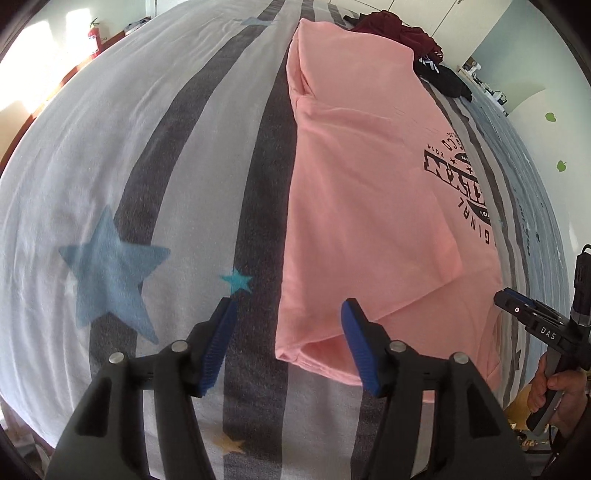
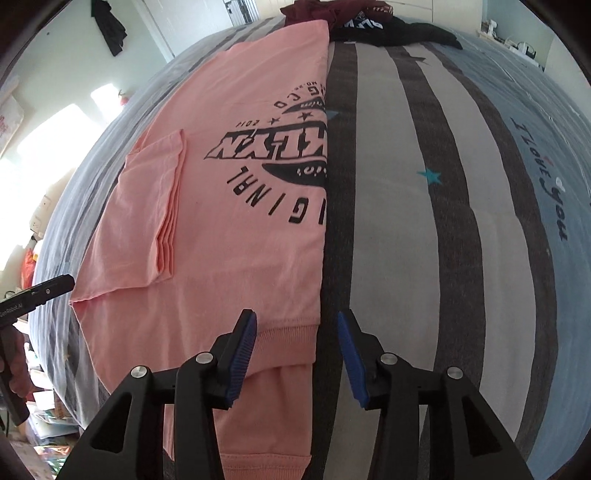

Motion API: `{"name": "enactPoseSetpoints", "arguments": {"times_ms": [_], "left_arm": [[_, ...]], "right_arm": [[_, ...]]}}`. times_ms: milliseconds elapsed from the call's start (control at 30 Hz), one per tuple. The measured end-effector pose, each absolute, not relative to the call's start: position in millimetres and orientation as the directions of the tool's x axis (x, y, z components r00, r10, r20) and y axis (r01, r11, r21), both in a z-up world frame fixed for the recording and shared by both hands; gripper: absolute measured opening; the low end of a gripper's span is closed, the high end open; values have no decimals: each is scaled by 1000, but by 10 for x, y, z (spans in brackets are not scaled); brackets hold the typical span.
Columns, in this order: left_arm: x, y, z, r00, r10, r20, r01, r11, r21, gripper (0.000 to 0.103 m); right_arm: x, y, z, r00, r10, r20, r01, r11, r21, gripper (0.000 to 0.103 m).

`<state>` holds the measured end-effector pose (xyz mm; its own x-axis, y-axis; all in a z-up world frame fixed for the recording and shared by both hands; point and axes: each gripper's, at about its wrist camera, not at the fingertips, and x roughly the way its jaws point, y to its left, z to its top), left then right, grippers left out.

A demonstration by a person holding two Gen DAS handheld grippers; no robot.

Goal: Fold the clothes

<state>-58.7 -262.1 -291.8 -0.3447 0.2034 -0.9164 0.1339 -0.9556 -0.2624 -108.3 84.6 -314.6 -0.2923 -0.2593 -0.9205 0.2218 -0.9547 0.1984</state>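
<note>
A pink T-shirt (image 1: 362, 192) with a black print lies flat on the striped bed, folded lengthwise into a long strip; it also shows in the right wrist view (image 2: 236, 206), with a sleeve folded over on its left part. My left gripper (image 1: 290, 314) is open and empty, hovering over the shirt's near left corner. My right gripper (image 2: 297, 328) is open and empty above the ribbed collar at the shirt's near right edge. The right gripper's body also shows at the right edge of the left wrist view (image 1: 535, 317).
The bed sheet (image 1: 155, 155) is white with dark grey stripes and stars. A dark red garment (image 1: 395, 26) and a black garment (image 1: 443, 75) are piled at the far end of the bed. A fire extinguisher (image 1: 94, 37) stands by the far wall.
</note>
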Motion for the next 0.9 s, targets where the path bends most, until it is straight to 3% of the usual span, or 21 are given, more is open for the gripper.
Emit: {"name": "enactPoseSetpoints", "arguments": {"times_ms": [333,800,900], "left_arm": [[-564,-2410,-3125,-330,208,-921,100,-962,-253,56],[-491,-2323,-3163,-334,221,-916,105,-957,-269,56],[-483,-2325,-3168,-335,217,-917,106,-958,-266,47]], "right_arm": [[-1094,940,-3241,-250,-353,-902,186,-931,313,46],[-1138,799,-3334,-258,-375,-890,183,-924,336,47],[-1164,787,-3347,-263,-375,-889,179,-924,337,47]]}}
